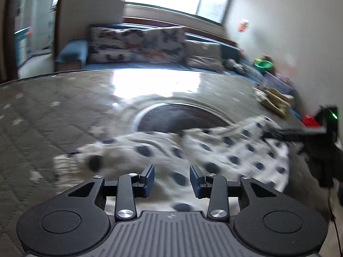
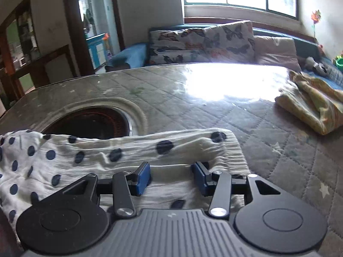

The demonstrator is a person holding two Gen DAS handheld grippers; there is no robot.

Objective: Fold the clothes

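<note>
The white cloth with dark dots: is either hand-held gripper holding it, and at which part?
Neither. The left hand-held gripper and right hand-held gripper stand open above the white dotted cloth.

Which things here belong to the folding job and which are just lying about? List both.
Job: polka-dot cloth, left gripper, right gripper, both open above it.

Lying about: yellow folded cloth, butterfly cushion, green toy, round table inset.

The left gripper (image 1: 172,178) tilts downward, its blue-padded fingers (image 1: 148,180) standing apart with nothing pinched between them. The right gripper (image 2: 171,177) tilts downward likewise, its fingers (image 2: 143,177) parted and gripping nothing.
</note>
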